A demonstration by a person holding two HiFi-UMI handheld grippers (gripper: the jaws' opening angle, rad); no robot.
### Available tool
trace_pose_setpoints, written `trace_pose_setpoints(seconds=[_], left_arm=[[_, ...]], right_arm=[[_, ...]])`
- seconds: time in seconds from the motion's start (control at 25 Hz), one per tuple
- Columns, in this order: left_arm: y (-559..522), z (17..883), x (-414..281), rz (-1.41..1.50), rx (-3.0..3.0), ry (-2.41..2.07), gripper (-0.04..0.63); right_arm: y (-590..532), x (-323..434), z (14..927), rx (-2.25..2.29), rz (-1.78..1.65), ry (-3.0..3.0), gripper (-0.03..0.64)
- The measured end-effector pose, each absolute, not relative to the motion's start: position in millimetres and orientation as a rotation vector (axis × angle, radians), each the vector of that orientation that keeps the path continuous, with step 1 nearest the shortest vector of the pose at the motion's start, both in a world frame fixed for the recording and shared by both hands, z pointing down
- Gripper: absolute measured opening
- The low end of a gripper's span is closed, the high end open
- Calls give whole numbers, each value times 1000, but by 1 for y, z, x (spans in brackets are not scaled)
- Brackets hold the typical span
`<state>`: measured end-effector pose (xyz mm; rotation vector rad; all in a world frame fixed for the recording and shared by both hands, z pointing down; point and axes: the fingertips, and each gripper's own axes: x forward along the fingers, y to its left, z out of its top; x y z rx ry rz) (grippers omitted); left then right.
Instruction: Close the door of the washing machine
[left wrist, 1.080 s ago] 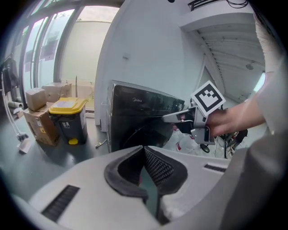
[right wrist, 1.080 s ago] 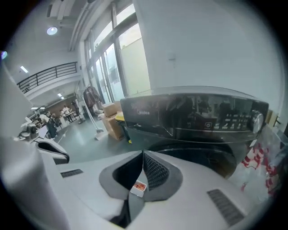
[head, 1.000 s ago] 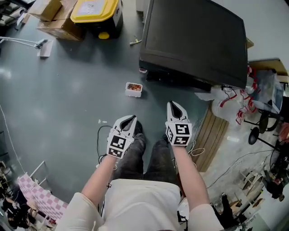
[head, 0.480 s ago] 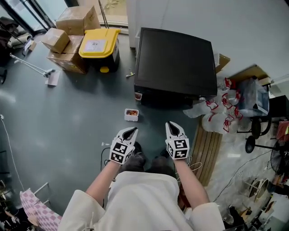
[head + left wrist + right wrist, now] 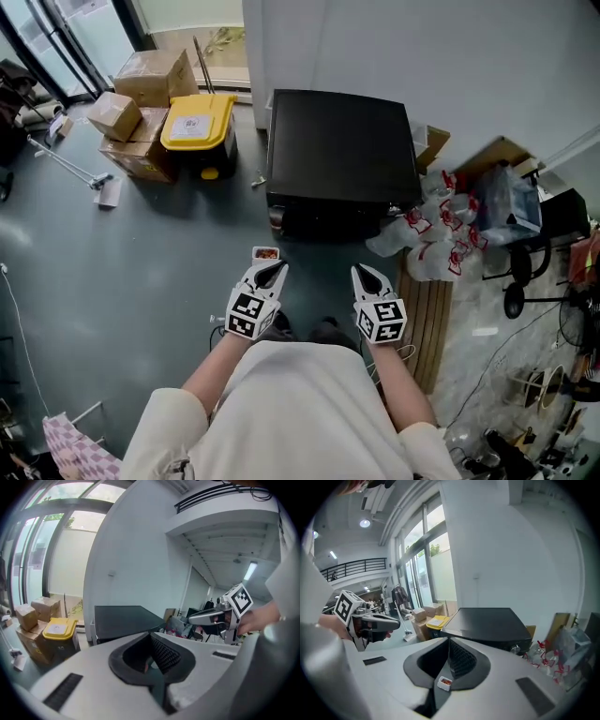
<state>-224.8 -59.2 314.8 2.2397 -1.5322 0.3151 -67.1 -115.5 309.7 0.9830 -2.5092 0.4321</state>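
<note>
The washing machine (image 5: pixel 337 155) is a black box against the white wall, seen from above; its front face (image 5: pixel 328 221) is in shadow and I cannot make out the door. It also shows ahead in the left gripper view (image 5: pixel 124 619) and the right gripper view (image 5: pixel 487 627). My left gripper (image 5: pixel 275 270) and right gripper (image 5: pixel 363 273) hang side by side in the air in front of it, well short of it and touching nothing. Both are shut with nothing between the jaws.
A small white tub (image 5: pixel 266 253) with red contents lies on the floor before the machine. A yellow-lidded bin (image 5: pixel 195 127) and cardboard boxes (image 5: pixel 141 84) stand to the left. Plastic bags (image 5: pixel 431 234), wooden slats (image 5: pixel 427 319) and a chair (image 5: pixel 525 272) crowd the right.
Both grippers have risen, and the head view has lifted and tilted forward. The washing machine now looks smaller and farther below, with more of the wall and room in view.
</note>
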Motion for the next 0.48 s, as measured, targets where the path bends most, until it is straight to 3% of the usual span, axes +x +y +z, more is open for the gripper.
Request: trace_pose_setpoints(seconds=[0.48], left_arm=[[-48,225,-203,260,2235,-1683,9]], right_arm=[[-114,-18,236,902,316,-2626,32]])
